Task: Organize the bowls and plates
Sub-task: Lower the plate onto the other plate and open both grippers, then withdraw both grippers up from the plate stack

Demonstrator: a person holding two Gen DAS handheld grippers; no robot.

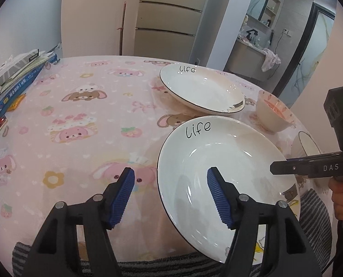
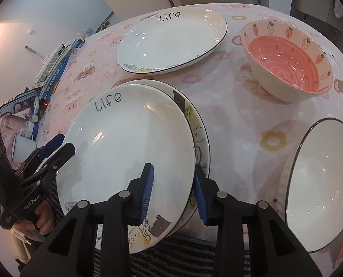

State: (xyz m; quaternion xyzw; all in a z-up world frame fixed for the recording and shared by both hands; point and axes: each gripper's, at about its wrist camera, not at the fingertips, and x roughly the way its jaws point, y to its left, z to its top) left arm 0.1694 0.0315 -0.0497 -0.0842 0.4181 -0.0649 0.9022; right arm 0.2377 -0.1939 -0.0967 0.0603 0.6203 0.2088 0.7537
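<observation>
The right gripper (image 2: 173, 194) has its jaws pinching the rim of the top plate (image 2: 125, 152). That plate is tilted and sits over a second plate (image 2: 200, 138) near the table's (image 2: 229, 115) front edge. It may be lifted a bit, but that is hard to see. The left gripper (image 1: 170, 196) has its jaws spread wide, by the plate's left rim. A third plate (image 2: 171, 39) lies farther back. A pink bowl (image 2: 289, 62) and a white bowl (image 2: 321, 184) sit to the right.

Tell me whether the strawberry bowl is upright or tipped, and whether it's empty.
Upright and empty: the strawberry bowl sits on its base on the tablecloth, opening upward, with its whole pink interior bare.
</observation>
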